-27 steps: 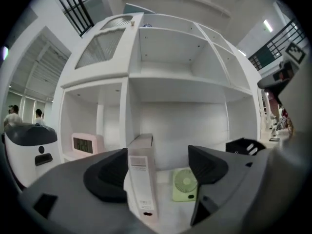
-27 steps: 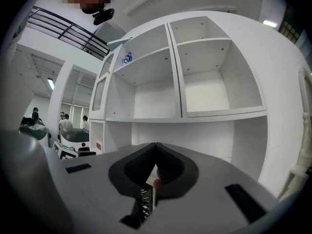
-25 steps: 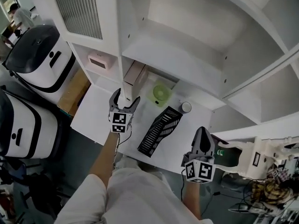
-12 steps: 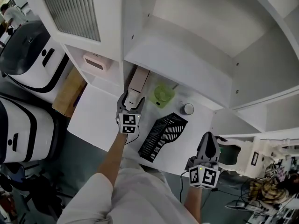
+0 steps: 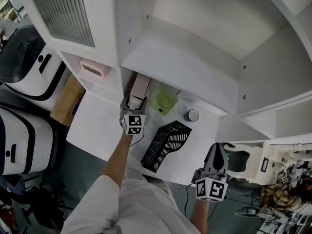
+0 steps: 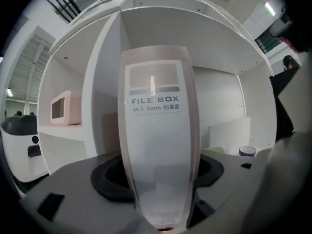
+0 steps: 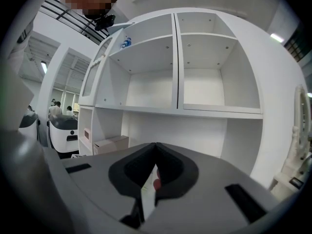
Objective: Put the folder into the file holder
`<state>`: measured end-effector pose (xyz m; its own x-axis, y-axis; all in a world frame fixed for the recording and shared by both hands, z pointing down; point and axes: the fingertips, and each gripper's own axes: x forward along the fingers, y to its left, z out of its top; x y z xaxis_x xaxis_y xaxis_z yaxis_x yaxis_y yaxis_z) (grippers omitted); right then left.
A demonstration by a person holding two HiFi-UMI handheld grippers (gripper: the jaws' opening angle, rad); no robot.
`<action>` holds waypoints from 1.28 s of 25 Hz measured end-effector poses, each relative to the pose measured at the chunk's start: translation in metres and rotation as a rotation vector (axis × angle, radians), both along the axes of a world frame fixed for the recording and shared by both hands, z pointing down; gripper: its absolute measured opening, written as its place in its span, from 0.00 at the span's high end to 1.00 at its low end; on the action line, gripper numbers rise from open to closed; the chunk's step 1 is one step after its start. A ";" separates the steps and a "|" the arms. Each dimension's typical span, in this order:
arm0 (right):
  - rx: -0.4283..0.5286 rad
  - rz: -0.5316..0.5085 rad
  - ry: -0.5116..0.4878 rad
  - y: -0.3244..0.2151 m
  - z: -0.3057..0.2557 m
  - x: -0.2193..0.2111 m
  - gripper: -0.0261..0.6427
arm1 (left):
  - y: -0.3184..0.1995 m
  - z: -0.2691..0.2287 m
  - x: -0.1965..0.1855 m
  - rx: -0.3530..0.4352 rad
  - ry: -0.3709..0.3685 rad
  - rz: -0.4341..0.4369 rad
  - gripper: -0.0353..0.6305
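The folder, a pale pink-and-white file box, lies on the white desk under the low shelf, with its spine toward me. In the left gripper view that spine stands upright and fills the middle, labelled FILE BOX. My left gripper is at the folder's near end with its jaws on either side of it and closing; I see no firm press of the pads. The black mesh file holder lies on its side to the right. My right gripper hangs off the desk's near right corner, shut and empty.
A green round dish and a small white cup sit at the back of the desk beside the folder. A pink box rests in the left cubby. A cardboard box and white machines stand left of the desk.
My left gripper has gone forward to the folder, and its jaws now flank the folder's end and stand narrower. The right gripper has drawn back and down, away from the desk.
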<state>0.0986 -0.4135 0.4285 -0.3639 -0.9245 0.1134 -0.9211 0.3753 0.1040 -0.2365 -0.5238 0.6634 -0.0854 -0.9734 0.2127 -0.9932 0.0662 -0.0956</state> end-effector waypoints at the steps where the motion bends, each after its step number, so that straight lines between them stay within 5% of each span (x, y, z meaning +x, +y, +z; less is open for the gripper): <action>1: -0.002 0.007 0.002 0.001 0.001 0.003 0.98 | 0.000 0.000 -0.001 0.010 0.007 -0.015 0.48; 9: -0.017 0.034 0.012 0.011 0.008 0.009 0.98 | 0.007 -0.012 -0.008 -0.004 0.099 -0.080 0.56; 23: 0.013 0.016 -0.026 0.062 0.003 -0.013 0.98 | 0.106 -0.076 0.015 0.007 0.057 0.044 0.56; 32: 0.101 -0.040 -0.062 0.119 -0.015 0.015 0.98 | 0.189 -0.139 0.050 0.041 0.021 0.015 0.56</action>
<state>0.1139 -0.2946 0.4133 -0.4042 -0.9147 -0.0034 -0.9113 0.4024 0.0869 -0.1866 -0.3352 0.5241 -0.0663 -0.9824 0.1746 -0.9959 0.0544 -0.0718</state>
